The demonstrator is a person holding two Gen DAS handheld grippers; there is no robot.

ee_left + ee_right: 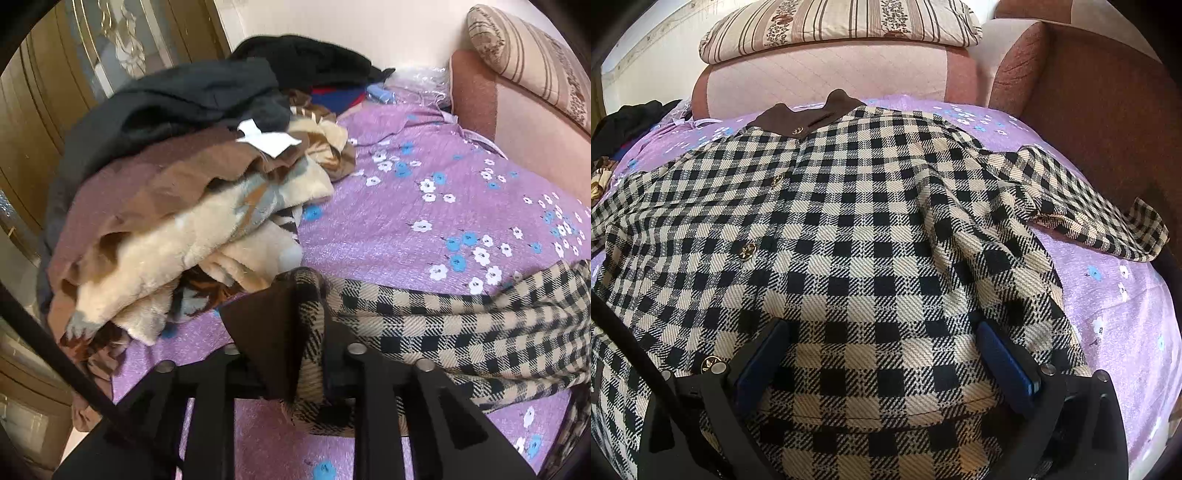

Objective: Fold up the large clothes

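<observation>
The purple flowered bedspread (1115, 295) carries the checked coat (849, 229), spread buttoned-side up with its brown collar (798, 118) toward 12 o'clock and 1 sleeve (1082, 206) flung out toward 3 o'clock. A heap of other clothes (177, 192) sits at 10 o'clock in the left wrist view. The step looks like the first fold: the left gripper (295, 362) has its jaws pinching the coat's edge with its brown lining, while the right gripper (882, 354) rests with jaws spread wide over the lower front, gripping nothing. Next, the left hand probably carries its edge across toward the centre.
</observation>
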